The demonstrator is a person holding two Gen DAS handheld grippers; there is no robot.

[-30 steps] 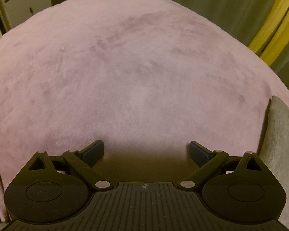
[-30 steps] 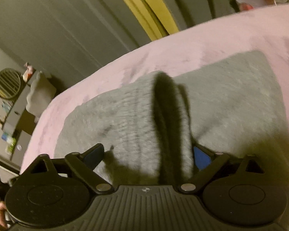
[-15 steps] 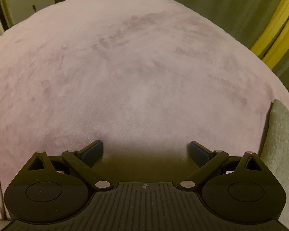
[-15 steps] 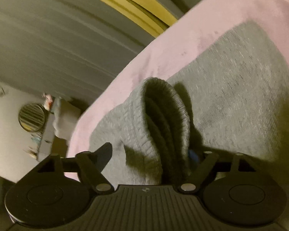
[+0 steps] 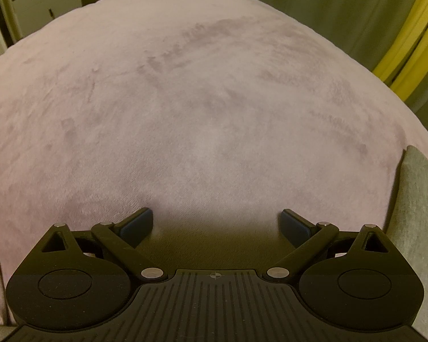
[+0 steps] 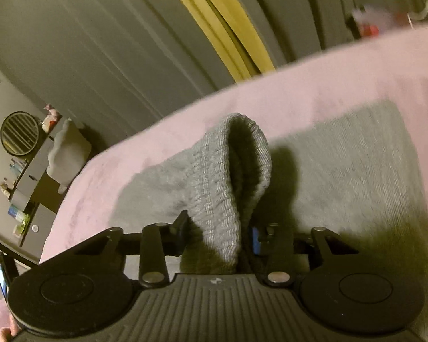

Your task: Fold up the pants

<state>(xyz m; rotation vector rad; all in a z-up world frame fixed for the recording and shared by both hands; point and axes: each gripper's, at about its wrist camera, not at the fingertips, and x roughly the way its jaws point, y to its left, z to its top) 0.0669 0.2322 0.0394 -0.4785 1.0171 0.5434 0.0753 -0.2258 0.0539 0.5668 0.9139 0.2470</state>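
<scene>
Grey knit pants [image 6: 342,176] lie on the pink blanket [image 6: 271,97], ribbed waistband [image 6: 222,188] lifted between the closing right gripper [image 6: 218,235]. Left gripper [image 5: 216,222] gapes wide over bare blanket, pants at its right edge.

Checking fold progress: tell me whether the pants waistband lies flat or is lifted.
Lifted. The ribbed waistband stands up off the pink blanket between the closing right claw pads, while the pants lie flat behind.

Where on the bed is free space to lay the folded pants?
Free: the wide pink blanket ahead of the open left hand-held gripper, bordered by the curtains and the cabinet. Crowded: the right side, where the grey pants lie, their waistband between the closing right hand-held gripper.
</scene>
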